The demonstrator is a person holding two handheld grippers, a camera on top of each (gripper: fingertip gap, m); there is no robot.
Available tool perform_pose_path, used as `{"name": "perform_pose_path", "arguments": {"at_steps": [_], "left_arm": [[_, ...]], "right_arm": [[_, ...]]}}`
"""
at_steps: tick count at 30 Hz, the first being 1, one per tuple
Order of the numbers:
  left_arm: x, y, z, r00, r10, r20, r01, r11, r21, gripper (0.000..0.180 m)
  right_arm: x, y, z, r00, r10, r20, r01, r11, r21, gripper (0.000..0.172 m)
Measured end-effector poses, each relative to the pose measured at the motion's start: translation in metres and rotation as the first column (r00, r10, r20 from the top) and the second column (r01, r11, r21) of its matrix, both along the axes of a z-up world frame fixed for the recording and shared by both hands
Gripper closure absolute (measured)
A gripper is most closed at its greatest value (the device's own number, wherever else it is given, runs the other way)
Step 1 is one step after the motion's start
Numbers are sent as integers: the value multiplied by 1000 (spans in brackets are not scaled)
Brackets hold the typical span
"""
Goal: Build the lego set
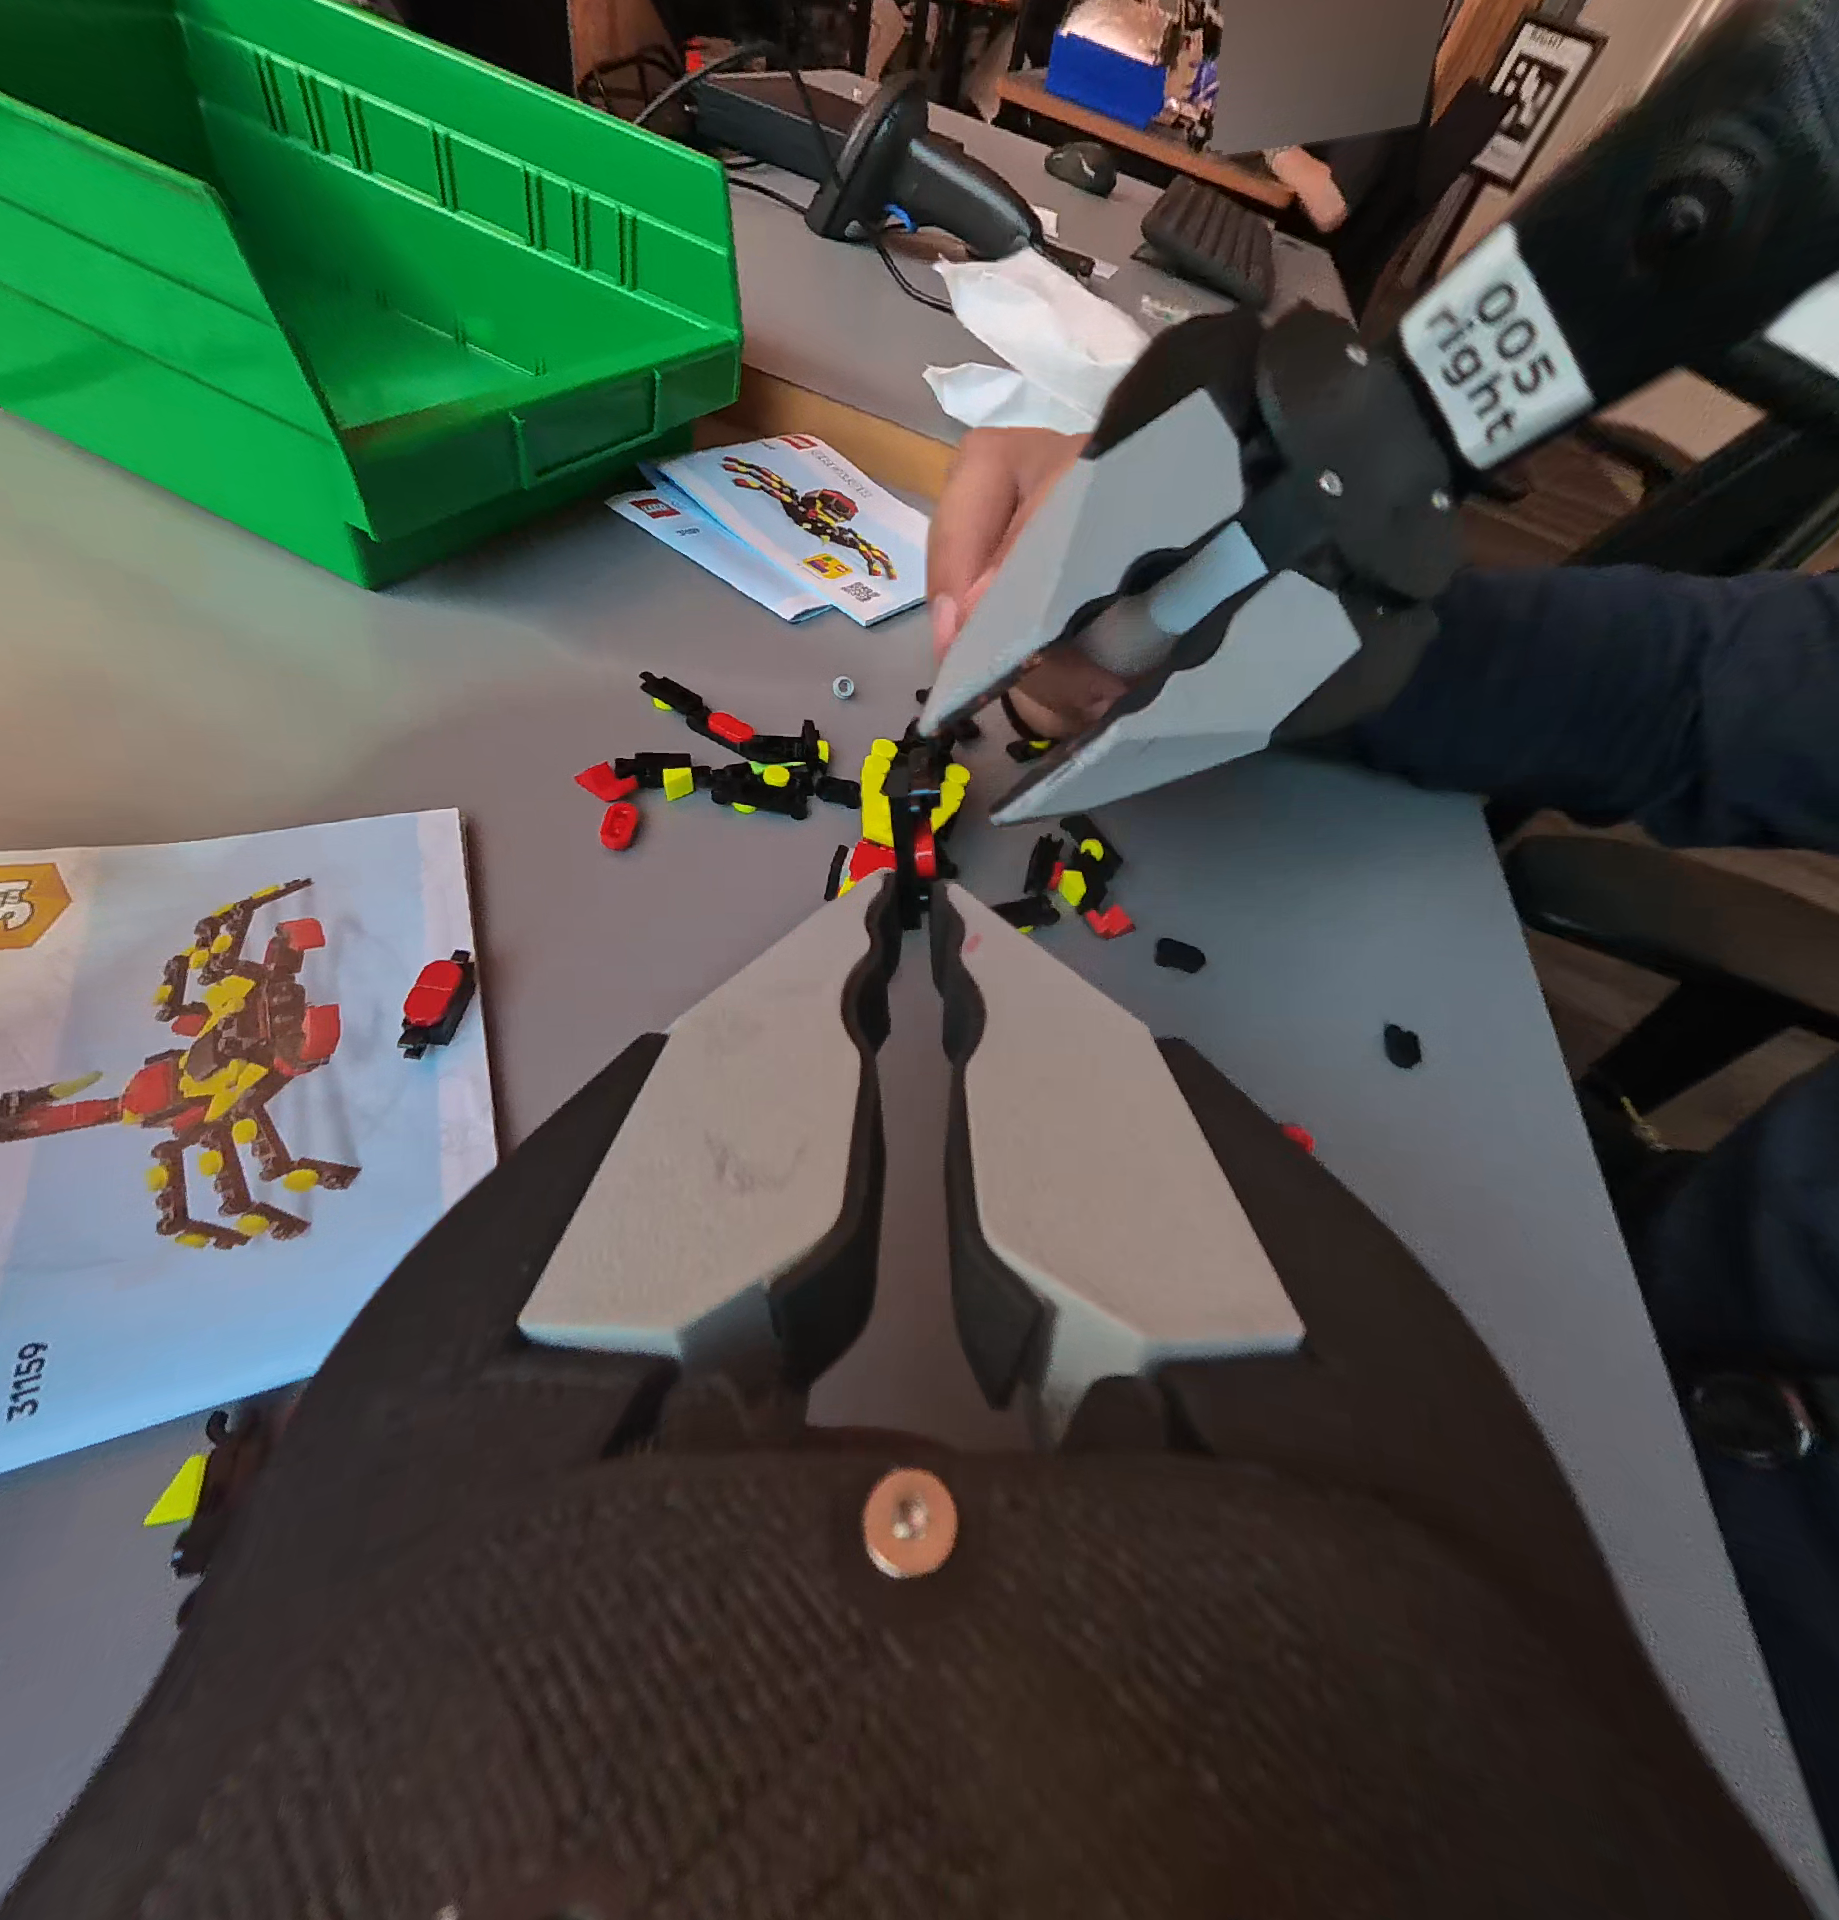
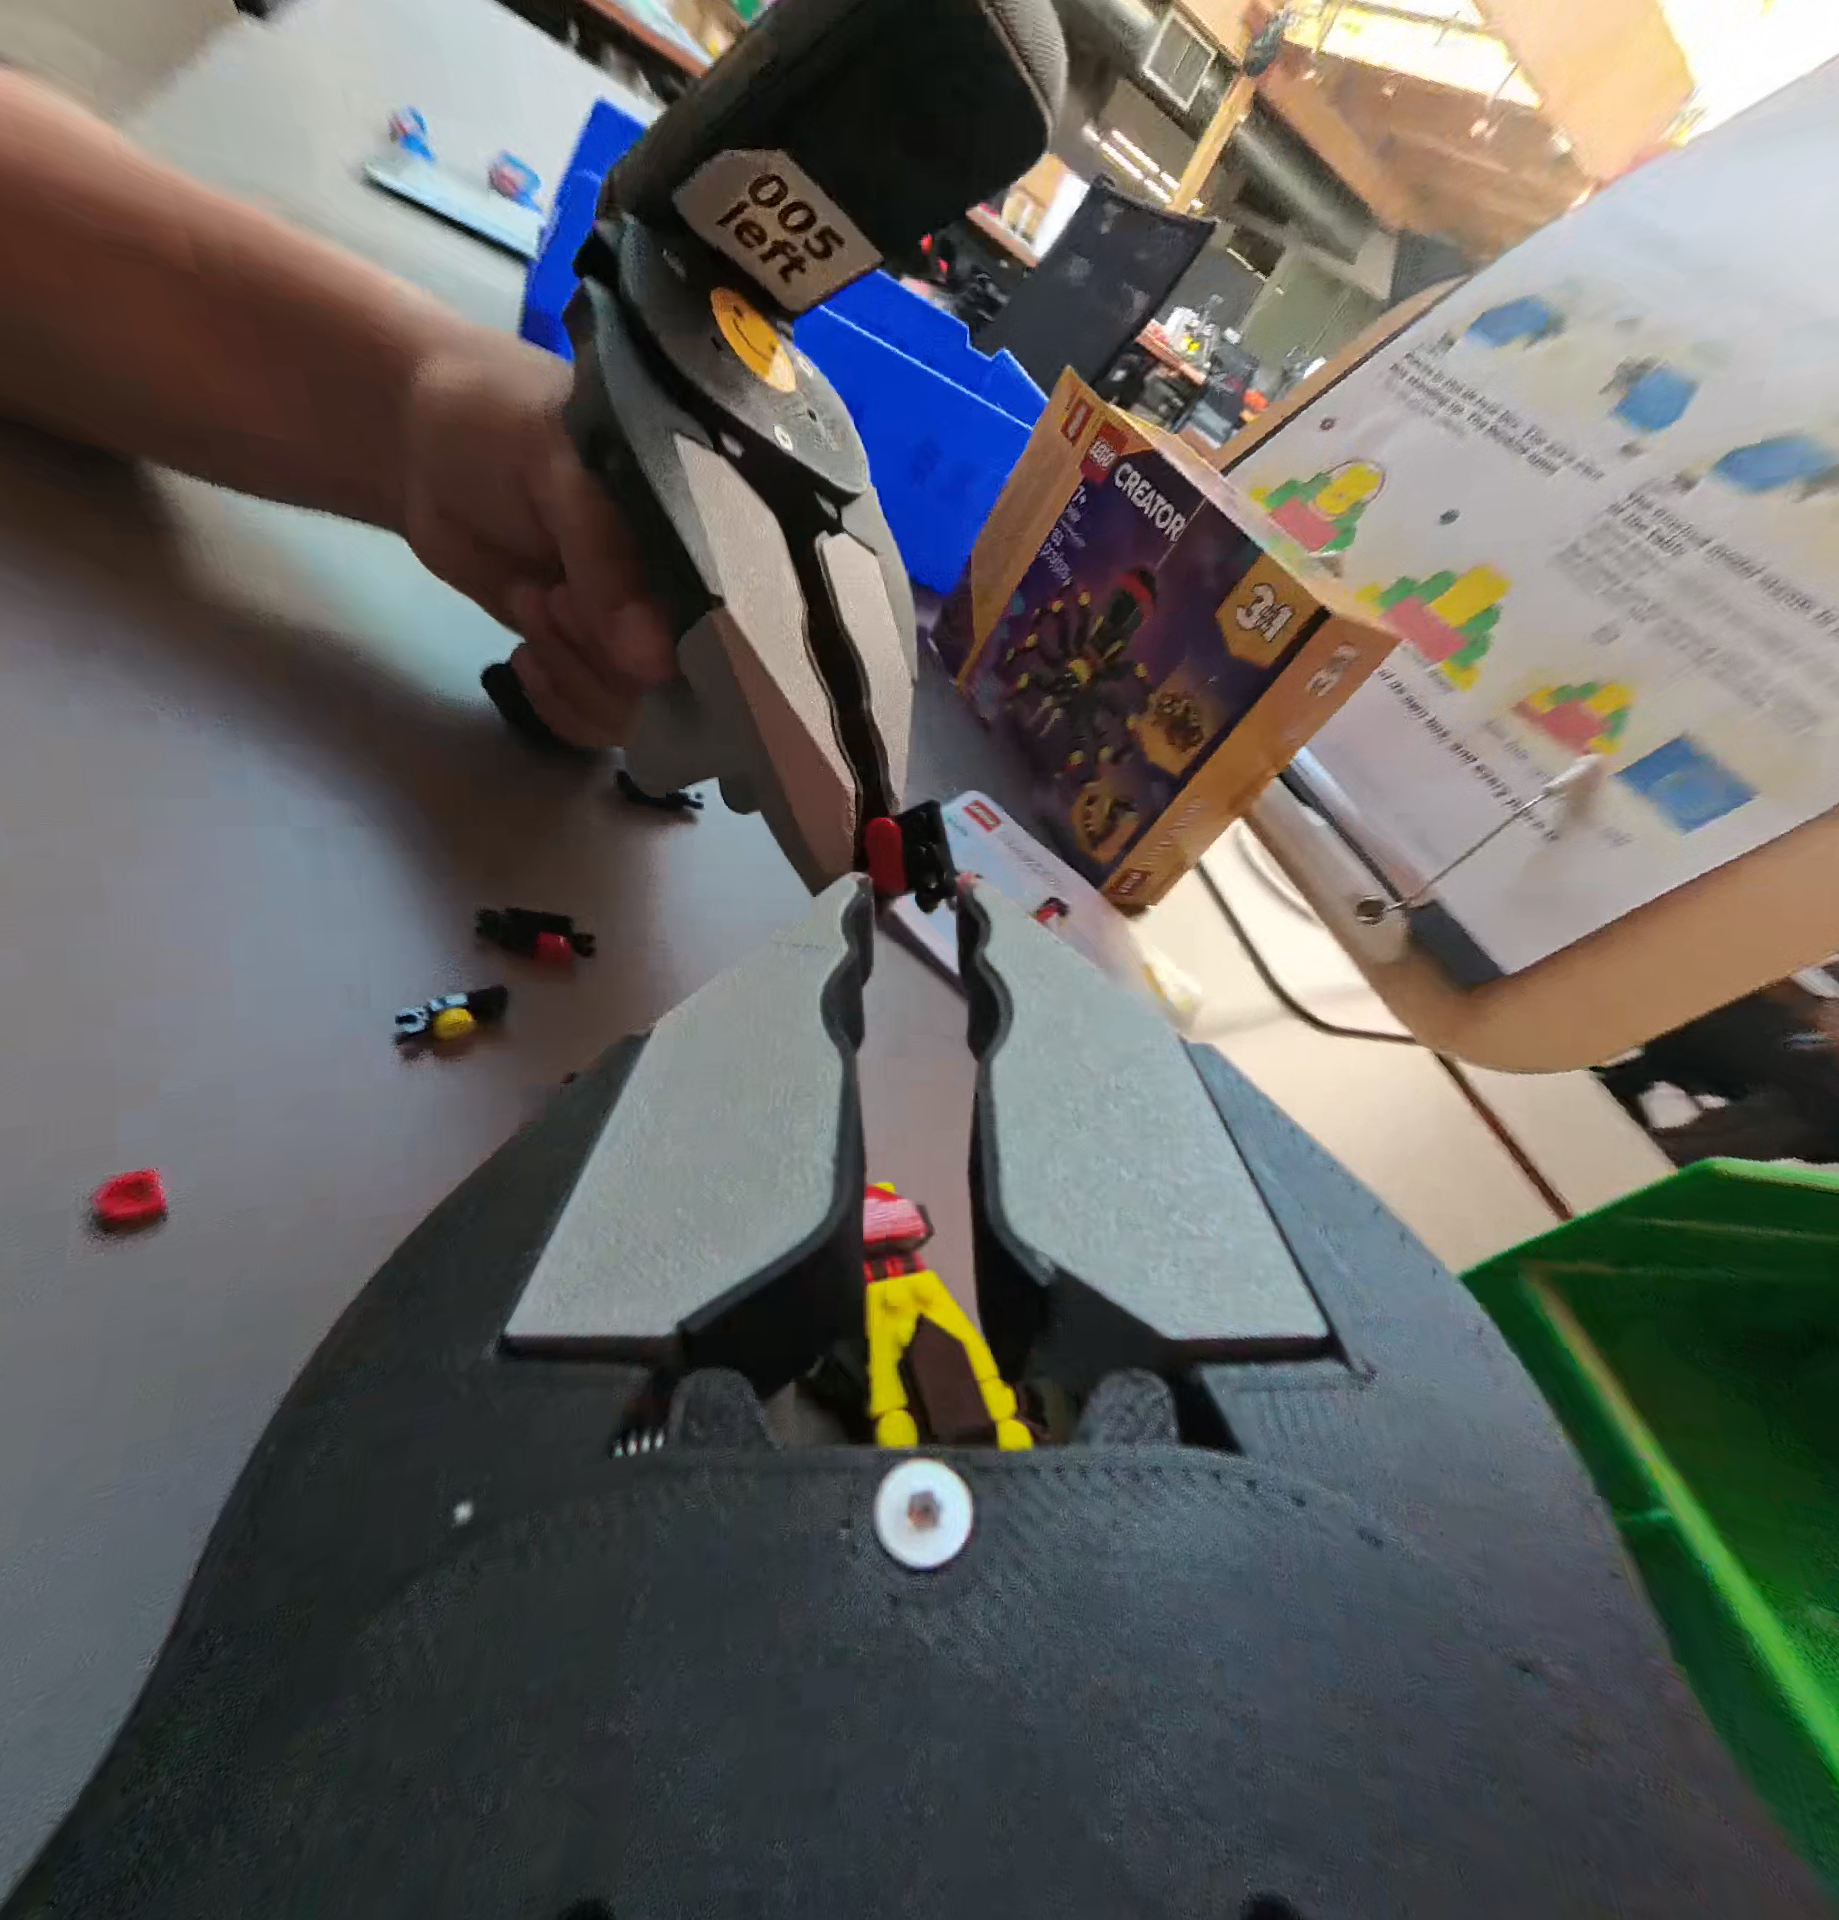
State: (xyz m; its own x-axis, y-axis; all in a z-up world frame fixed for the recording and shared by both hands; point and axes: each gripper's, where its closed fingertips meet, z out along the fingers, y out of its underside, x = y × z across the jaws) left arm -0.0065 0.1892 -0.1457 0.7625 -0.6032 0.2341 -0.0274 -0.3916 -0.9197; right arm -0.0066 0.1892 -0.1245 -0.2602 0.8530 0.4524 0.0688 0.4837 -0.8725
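Observation:
My left gripper [image 1: 910,894] is shut on a small black and red brick piece [image 1: 920,842] and holds it just above a yellow, red and black brick build [image 1: 873,800] on the grey table [image 1: 271,707]. In the right wrist view the left gripper [image 2: 863,831] grips the same piece [image 2: 884,842] at its tips. My right gripper [image 2: 915,894] is open, and the piece's lower end hangs just between its tips. In the left wrist view the right gripper [image 1: 962,774] comes in from the upper right, its jaws apart over the build. The build also shows under my right fingers [image 2: 915,1340].
Loose black, red and yellow pieces [image 1: 728,769] lie around the build, with more to the right [image 1: 1081,873]. A booklet [image 1: 167,1091] with a red and black piece [image 1: 437,997] lies left. A green bin [image 1: 375,312] stands behind, a toy box [image 2: 1154,644] and blue bins [image 2: 915,416] beyond. My left and right fingertips are right by each other.

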Motion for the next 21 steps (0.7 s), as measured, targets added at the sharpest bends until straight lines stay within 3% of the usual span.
{"name": "perform_pose_path", "arguments": {"at_steps": [4,9,12,15,21], "left_arm": [[5,-1,-4,998,-10,-59,11,1000,15,179],[7,-1,-5,995,-10,-95,13,999,33,179],[8,0,1,997,-7,-75,12,998,66,172],[11,-2,7,999,-23,-47,27,996,86,177],[11,-1,12,982,17,-190,21,980,198,177]], "right_arm": [[-4,-1,-4,999,13,33,-9,994,-107,163],[-2,-1,-4,998,25,54,-18,992,-123,166],[-1,-4,-2,997,45,56,-36,989,-140,168],[-1,-11,-1,997,61,50,-53,988,-145,169],[2,-10,5,992,107,61,-84,951,-298,169]]}}
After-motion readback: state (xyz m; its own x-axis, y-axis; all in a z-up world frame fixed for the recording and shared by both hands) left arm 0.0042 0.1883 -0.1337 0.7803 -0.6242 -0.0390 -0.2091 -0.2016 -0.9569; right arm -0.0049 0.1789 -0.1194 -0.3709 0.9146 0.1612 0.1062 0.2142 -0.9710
